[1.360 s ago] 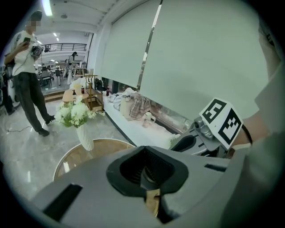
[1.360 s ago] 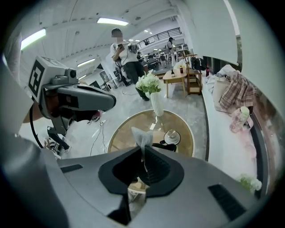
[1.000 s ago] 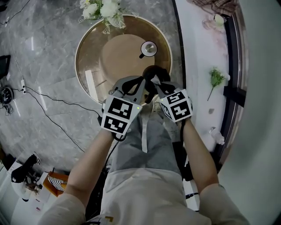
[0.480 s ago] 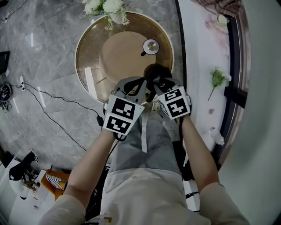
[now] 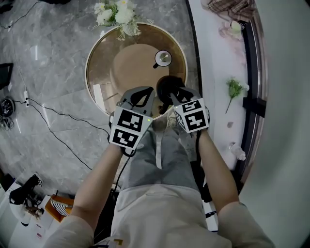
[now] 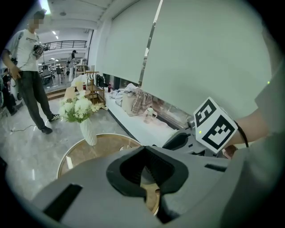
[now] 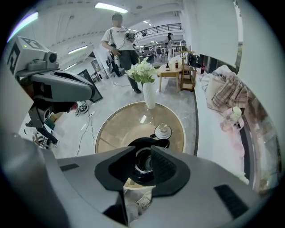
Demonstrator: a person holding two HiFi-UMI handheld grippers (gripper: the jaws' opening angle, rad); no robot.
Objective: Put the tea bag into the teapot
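Task looks nearly finished: the right gripper [image 7: 143, 148] hovers above the black teapot [image 5: 165, 87], at four o'clock on the round table [image 5: 99, 63]; its jaws, having just eased inward, stand apart and empty over the open mouth; the tea bag shows nowhere outside, so it probably lies inside; the left gripper [image 6: 145, 148] is closed, nothing visible in it; a lidded cup [image 5: 163, 58] sits at two o'clock, a flower vase [image 5: 116, 13] at eleven; nothing blocks the pot.

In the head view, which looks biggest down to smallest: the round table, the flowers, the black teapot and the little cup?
1. round table
2. flowers (they stand nearer the camera, so unsure)
3. black teapot
4. little cup
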